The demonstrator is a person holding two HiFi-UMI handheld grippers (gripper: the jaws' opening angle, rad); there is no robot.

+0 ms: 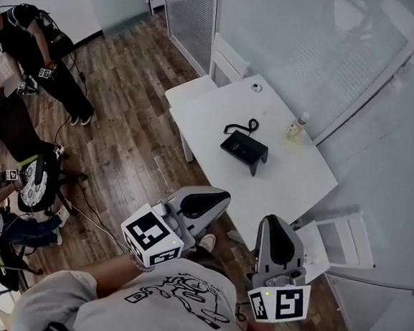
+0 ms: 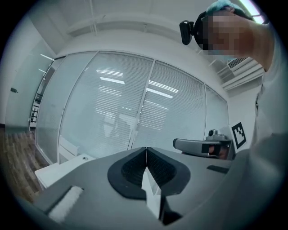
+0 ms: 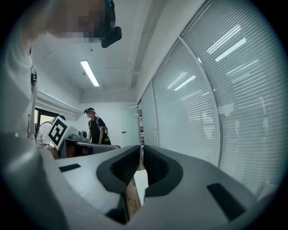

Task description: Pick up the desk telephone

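The black desk telephone (image 1: 244, 148) sits near the middle of the white table (image 1: 299, 184), with its coiled cord (image 1: 240, 127) lying just behind it. Both grippers hover short of the table's near edge, well apart from the phone. My left gripper (image 1: 221, 197) is shut with nothing in it, and so is my right gripper (image 1: 271, 222). In the left gripper view the jaws (image 2: 146, 151) meet in a thin line, with a corner of the table (image 2: 58, 168) beyond. In the right gripper view the jaws (image 3: 141, 151) are also together. The phone shows in neither gripper view.
A small bottle (image 1: 296, 126) and a small round object (image 1: 256, 88) stand on the table's far side. White chairs (image 1: 227, 62) (image 1: 337, 241) stand at two sides of the table, by glass walls with blinds. A person (image 1: 43, 57) and a black office chair (image 1: 21, 152) are at the left.
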